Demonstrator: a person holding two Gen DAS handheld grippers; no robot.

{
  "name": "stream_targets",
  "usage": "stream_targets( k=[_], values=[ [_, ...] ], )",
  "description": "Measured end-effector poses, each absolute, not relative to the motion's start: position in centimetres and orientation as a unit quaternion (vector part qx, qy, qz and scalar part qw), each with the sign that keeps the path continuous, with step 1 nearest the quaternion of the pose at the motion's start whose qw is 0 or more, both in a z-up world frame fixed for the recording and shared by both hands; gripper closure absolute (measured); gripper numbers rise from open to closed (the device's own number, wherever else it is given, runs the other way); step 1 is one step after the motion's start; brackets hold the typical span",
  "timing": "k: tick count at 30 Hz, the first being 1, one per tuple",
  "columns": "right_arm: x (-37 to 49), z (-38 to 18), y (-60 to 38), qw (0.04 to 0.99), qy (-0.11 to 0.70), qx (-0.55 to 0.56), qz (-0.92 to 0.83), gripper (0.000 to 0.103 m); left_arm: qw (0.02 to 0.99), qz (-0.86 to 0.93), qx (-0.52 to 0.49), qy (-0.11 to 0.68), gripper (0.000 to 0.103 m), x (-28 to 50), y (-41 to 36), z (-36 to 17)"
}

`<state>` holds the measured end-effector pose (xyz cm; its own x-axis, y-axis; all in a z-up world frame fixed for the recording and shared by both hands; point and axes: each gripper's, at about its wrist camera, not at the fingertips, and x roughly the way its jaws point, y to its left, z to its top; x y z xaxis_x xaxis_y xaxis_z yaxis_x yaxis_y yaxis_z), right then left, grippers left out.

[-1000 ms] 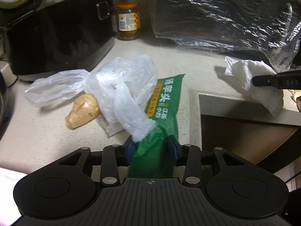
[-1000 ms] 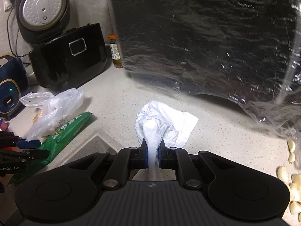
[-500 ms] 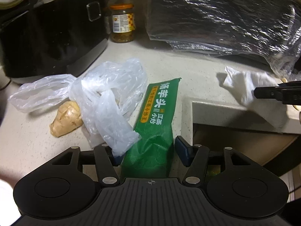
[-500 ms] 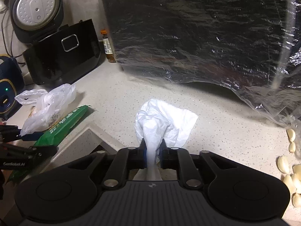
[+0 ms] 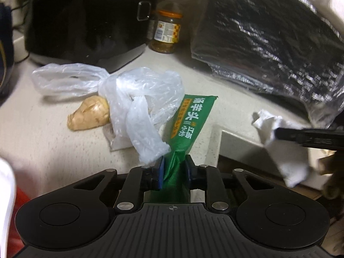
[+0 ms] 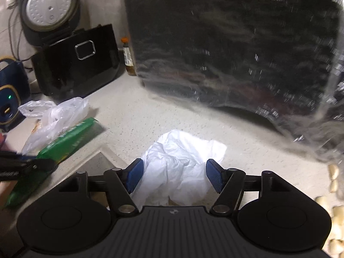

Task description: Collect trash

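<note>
Left gripper (image 5: pixel 173 166): jaws pinching the near end of the green packet (image 5: pixel 189 124), probably so the empty wrapper can be lifted as trash.
Green packet: lies flat on the worktop (image 5: pixel 43 133), its far end touching the clear plastic bag (image 5: pixel 137 99).
Right gripper (image 6: pixel 174 175): jaws spread wide, one on each side of the white tissue (image 6: pixel 180 161), not gripping it.
White tissue: crumpled at the worktop edge, by the corner of the sink cut-out.
Ginger root (image 5: pixel 89 114): beside the clear plastic bag, partly covered by it.
Garlic cloves (image 6: pixel 332 177): loose at far right; food, likely not trash.
Jar (image 5: pixel 166 32): stands upright at the back, by the black cooker (image 5: pixel 86 21).
</note>
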<state>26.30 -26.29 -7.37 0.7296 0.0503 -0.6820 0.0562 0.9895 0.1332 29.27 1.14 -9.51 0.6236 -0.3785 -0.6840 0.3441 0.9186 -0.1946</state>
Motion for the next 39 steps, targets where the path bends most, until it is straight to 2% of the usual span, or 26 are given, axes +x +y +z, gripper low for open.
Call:
stream_targets(
  k=[3, 5, 6, 7, 9, 14, 20, 30, 39],
  values=[
    [27.0, -8.1, -26.9, 0.916, 0.386, 0.107, -0.001, 0.041, 0.905, -0.21, -0.046, 0.367, 0.08, 27.8, 1.8, -8.6],
    [27.0, -8.4, -26.9, 0.914, 0.391, 0.111, 0.004, 0.051, 0.908, -0.216, -0.059, 0.355, 0.08, 27.0, 2.0, -7.8],
    [26.9, -8.3, -26.7, 0.914, 0.392, 0.105, 0.003, 0.063, 0.908, -0.222, -0.065, 0.349, 0.08, 26.6, 1.9, -7.3],
    [26.8, -8.2, -26.5, 0.912, 0.396, 0.103, 0.009, 0.082, 0.908, -0.228, -0.069, 0.344, 0.08, 26.4, 1.8, -6.9],
    [26.3, -7.7, -26.1, 0.912, 0.397, 0.102, 0.022, 0.092, 0.906, -0.247, -0.074, 0.336, 0.08, 25.6, 1.3, -6.1],
    [23.6, -5.8, -24.3, 0.923, 0.373, 0.087, 0.036, 0.092, 0.889, -0.303, -0.061, 0.338, 0.08, 24.1, -0.9, -5.9],
    [19.8, -6.2, -24.0, 0.915, 0.387, 0.115, 0.018, 0.092, 0.86, -0.338, -0.059, 0.378, 0.08, 22.8, -2.2, -7.9],
    [13.9, -11.9, -24.9, 0.869, 0.46, 0.161, -0.087, 0.092, 0.789, -0.403, -0.042, 0.461, 0.08, 20.0, -4.8, -13.4],
    [12.7, -15.3, -26.5, 0.842, 0.504, 0.173, -0.082, 0.092, 0.785, -0.327, -0.068, 0.521, 0.08, 18.5, -5.1, -16.9]
  ],
)
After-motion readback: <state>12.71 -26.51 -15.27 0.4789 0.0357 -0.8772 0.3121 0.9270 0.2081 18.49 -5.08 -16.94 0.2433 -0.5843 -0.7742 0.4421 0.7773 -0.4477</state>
